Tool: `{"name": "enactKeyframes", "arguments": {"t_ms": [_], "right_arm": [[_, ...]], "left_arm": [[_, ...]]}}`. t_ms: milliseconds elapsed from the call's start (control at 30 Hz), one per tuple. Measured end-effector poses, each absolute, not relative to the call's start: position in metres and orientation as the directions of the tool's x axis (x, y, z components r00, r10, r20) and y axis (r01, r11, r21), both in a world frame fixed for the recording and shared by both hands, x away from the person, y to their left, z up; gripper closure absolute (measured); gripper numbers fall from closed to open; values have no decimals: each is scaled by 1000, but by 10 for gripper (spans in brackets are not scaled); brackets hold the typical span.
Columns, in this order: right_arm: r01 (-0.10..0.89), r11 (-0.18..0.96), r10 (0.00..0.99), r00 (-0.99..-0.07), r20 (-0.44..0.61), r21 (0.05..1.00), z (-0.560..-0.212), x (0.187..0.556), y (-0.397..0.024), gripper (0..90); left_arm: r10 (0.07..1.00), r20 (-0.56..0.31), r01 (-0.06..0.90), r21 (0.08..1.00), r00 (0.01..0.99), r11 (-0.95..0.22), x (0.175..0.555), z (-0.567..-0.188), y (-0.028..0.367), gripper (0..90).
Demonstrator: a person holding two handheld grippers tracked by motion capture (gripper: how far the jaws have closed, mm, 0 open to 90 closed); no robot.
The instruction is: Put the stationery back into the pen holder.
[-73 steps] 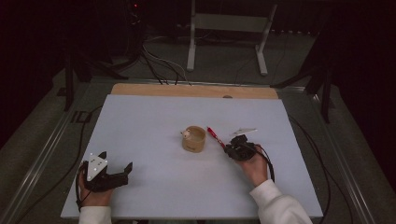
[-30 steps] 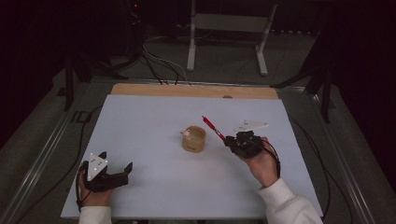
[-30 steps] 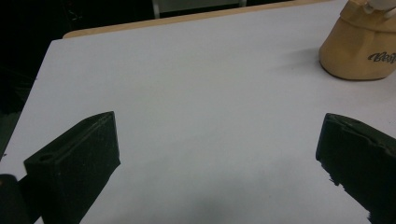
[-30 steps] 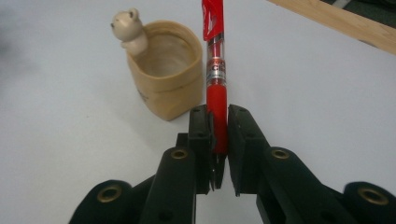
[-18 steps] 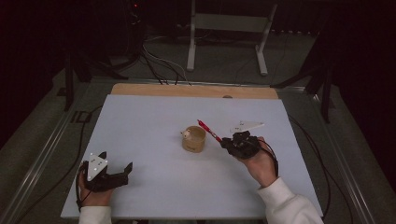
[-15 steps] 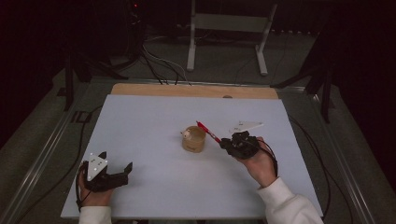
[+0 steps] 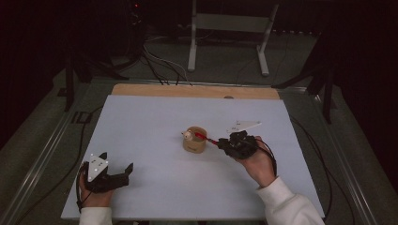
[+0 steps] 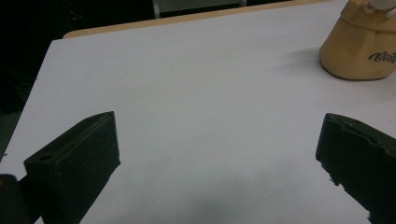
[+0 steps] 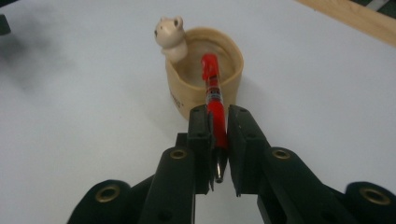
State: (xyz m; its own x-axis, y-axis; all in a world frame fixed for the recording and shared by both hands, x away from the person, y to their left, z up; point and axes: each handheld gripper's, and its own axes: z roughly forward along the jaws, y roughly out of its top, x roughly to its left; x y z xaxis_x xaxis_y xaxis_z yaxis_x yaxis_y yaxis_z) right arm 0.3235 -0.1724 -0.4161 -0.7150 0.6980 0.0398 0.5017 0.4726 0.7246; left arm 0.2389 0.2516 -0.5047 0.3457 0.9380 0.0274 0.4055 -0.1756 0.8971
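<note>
A tan cup with a small bear figure on its rim stands mid-table. My right gripper is shut on a red pen, just right of the cup. The pen lies nearly level, its clip end over the cup's mouth. At the near left of the table my left gripper rests open, with nothing between its jaws. In the left gripper view the cup shows at the far right.
The white table top has a wooden strip along its far edge. Cables and a metal stand lie on the floor beyond. Bare table surface stretches between the two grippers.
The right gripper has carried the red pen left toward the cup and tipped it lower, so its clip end now hangs over the cup's mouth. The left gripper has stayed put.
</note>
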Motion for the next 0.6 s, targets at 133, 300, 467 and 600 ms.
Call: {"name": "enactKeyframes", "arguments": {"t_ms": [133, 300, 467, 600], "right_arm": [[496, 460, 699, -714, 45, 736, -412, 329, -167, 810], [493, 447, 696, -716, 56, 746, -410, 337, -157, 810], [495, 442, 696, -716, 62, 748, -413, 345, -146, 811], [499, 437, 698, -713, 68, 748, -415, 349, -141, 811]], "left_arm": [[938, 28, 405, 897, 346, -176, 239, -505, 252, 2], [939, 26, 406, 897, 344, -174, 239, -505, 252, 1], [939, 26, 406, 897, 344, -174, 239, -505, 252, 1], [939, 27, 406, 897, 342, -174, 239, -505, 253, 1]]}}
